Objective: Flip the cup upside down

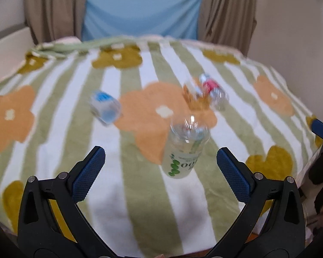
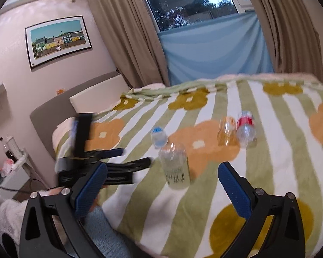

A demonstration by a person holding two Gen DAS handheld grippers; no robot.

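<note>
A clear plastic cup with green dots and dark lettering (image 1: 186,148) stands on the flowered blanket (image 1: 127,193), its print upside down; it also shows in the right wrist view (image 2: 175,166). My left gripper (image 1: 161,172) is open and empty, just short of the cup. My right gripper (image 2: 161,190) is open and empty, also short of the cup. The left gripper (image 2: 118,158) shows blurred at the left of the right wrist view. Both views are motion-blurred.
Farther back on the blanket are a blue-printed cup (image 1: 105,107), a clear orange-tinted cup (image 1: 193,95) and a red-labelled one (image 1: 214,91). Curtains (image 1: 53,8) and a blue cloth (image 1: 142,10) hang behind the bed. The bed's edge runs along the right (image 1: 305,163).
</note>
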